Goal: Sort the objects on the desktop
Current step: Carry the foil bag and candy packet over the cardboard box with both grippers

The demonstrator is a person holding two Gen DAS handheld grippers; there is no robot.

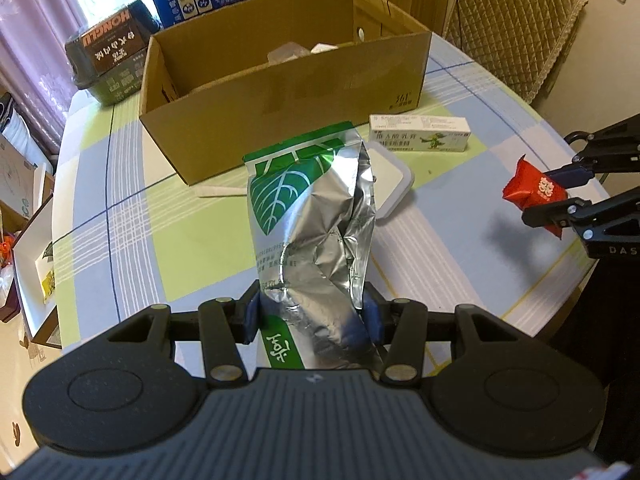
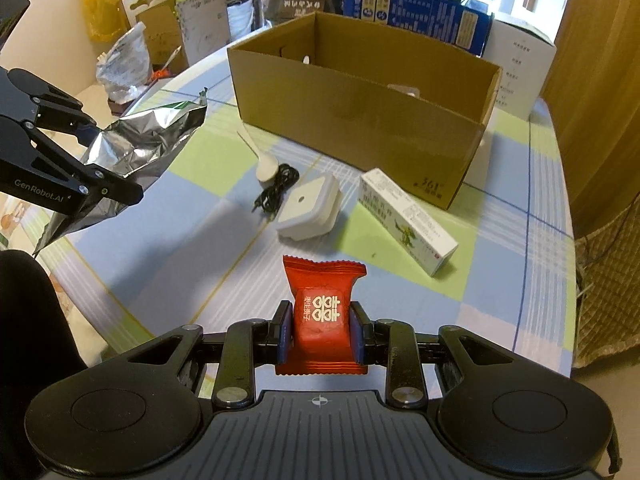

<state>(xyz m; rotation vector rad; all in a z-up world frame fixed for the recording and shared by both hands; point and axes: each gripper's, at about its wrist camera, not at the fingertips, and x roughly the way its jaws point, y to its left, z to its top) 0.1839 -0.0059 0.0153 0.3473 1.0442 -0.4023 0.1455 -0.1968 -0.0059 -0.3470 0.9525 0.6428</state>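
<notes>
My left gripper (image 1: pixel 312 316) is shut on a crinkled silver foil bag with a green leaf print (image 1: pixel 308 216), held above the table; the same foil bag (image 2: pixel 136 152) shows at the left of the right wrist view. My right gripper (image 2: pixel 320 334) is shut on a red candy packet (image 2: pixel 322 312), also seen as the red packet (image 1: pixel 534 190) at the right of the left wrist view. An open cardboard box (image 1: pixel 280 92) stands beyond both, with a few small items inside.
On the checked tablecloth lie a white medicine carton (image 2: pixel 408 220), a white square device (image 2: pixel 310 210), a black cable (image 2: pixel 278 190) and a white spoon (image 2: pixel 262 162). Stacked printed boxes (image 2: pixel 416 4) stand behind the cardboard box (image 2: pixel 360 108). The table edge curves at right.
</notes>
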